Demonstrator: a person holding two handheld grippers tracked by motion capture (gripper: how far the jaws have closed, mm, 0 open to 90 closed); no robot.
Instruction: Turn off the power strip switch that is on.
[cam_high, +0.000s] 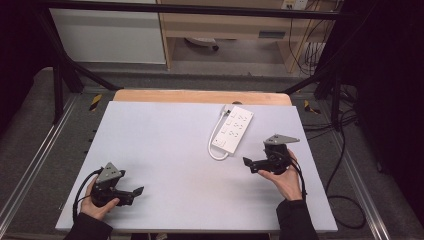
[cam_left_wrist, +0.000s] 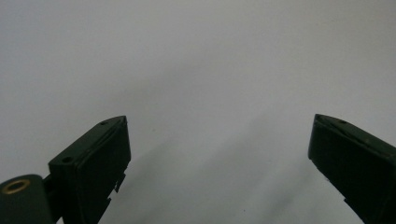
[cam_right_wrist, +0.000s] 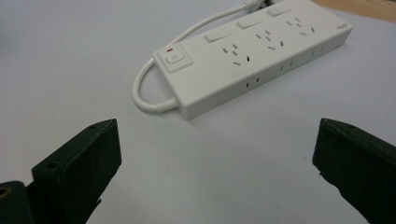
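White plastic, the power strip (cam_high: 233, 128) lies flat toward the far right of the pale desk (cam_high: 165, 150), its cord (cam_high: 216, 140) looped along its left side. Near it, the right hand-held gripper (cam_high: 251, 165) points left, jaws spread, holding nothing. Well apart, the left hand-held gripper (cam_high: 136, 192) hovers at the near-left corner, jaws likewise spread over bare desk.
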